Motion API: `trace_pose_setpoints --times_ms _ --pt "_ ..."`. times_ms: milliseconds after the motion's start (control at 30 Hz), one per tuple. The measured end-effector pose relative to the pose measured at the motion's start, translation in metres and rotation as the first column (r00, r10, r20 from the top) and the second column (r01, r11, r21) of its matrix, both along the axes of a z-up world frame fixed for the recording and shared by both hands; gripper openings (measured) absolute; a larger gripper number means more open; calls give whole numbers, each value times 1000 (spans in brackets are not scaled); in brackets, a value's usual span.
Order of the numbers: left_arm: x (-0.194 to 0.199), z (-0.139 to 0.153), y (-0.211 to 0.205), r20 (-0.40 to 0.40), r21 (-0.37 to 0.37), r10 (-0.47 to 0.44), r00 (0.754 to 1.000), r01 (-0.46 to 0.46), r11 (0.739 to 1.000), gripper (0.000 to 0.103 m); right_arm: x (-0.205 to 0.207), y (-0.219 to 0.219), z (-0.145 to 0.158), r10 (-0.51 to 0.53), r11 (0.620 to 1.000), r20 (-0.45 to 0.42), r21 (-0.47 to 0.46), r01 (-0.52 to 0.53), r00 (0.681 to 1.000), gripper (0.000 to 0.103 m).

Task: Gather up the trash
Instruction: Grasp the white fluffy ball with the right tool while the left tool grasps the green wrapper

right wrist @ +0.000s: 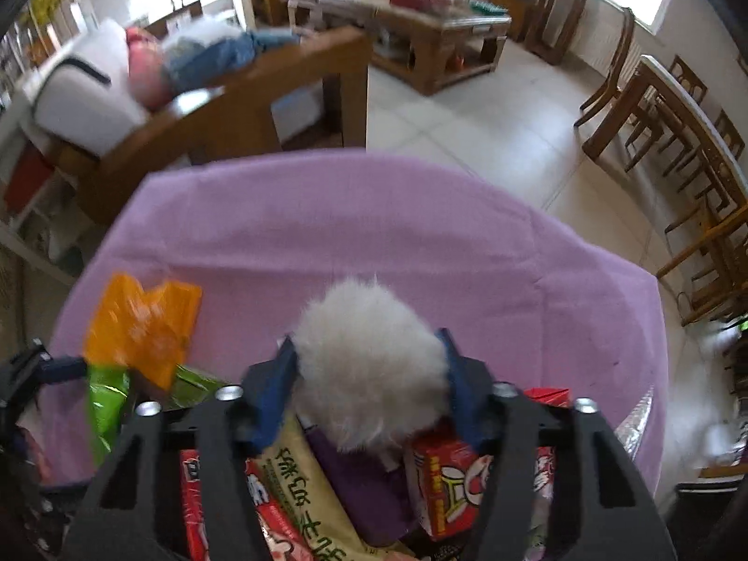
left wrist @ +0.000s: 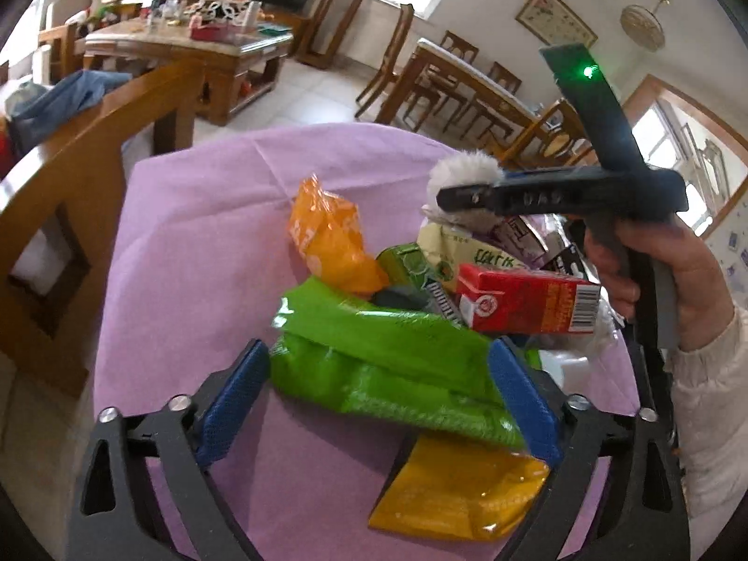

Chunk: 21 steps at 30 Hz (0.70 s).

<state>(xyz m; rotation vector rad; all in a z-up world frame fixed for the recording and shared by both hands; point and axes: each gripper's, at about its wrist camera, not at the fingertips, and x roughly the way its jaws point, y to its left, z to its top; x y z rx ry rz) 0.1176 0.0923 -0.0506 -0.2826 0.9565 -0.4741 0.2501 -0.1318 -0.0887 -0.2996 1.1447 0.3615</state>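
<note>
Right gripper [right wrist: 369, 374] clamped on a white fluffy ball [right wrist: 369, 360], held above the trash heap at the near side of the purple-clothed table [right wrist: 374, 233]. Left gripper [left wrist: 378, 378] with fingers [left wrist: 233, 402] closed against a green wrapper [left wrist: 397, 364], lying over a yellow packet [left wrist: 463, 491]. Just beyond: red carton [left wrist: 528, 299], orange bag [left wrist: 327, 238], cream packet [left wrist: 467, 252]. Heap gathered near and right on the table.
</note>
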Motion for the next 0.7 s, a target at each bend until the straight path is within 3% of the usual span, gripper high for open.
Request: trace_pose_setpoints --times_ms 133,233,400,467,500,700 --pt "0 -3 8 -28 -73 38 999 -40 997 70 -12 -3 3 15 1000 30 19 -16 999 42" --pt "1 -5 13 -46 -126 60 997 -66 990 56 -23 -14 21 8 994 74 109 -16 997 42" --pt "-10 -2 12 -42 -154 77 996 -82 985 44 -70 -35 64 -37 963 194 268 -17 980 42" --pt "-17 2 13 -31 -158 84 996 -88 984 33 -91 -47 78 -56 947 231 321 -22 971 42" --pt "-20 3 14 -26 -152 94 995 -97 984 20 -103 -57 84 -75 935 249 355 -19 966 42" --pt "-48 24 10 41 -135 87 995 -81 988 13 -157 -110 86 -181 879 275 477 30 944 42"
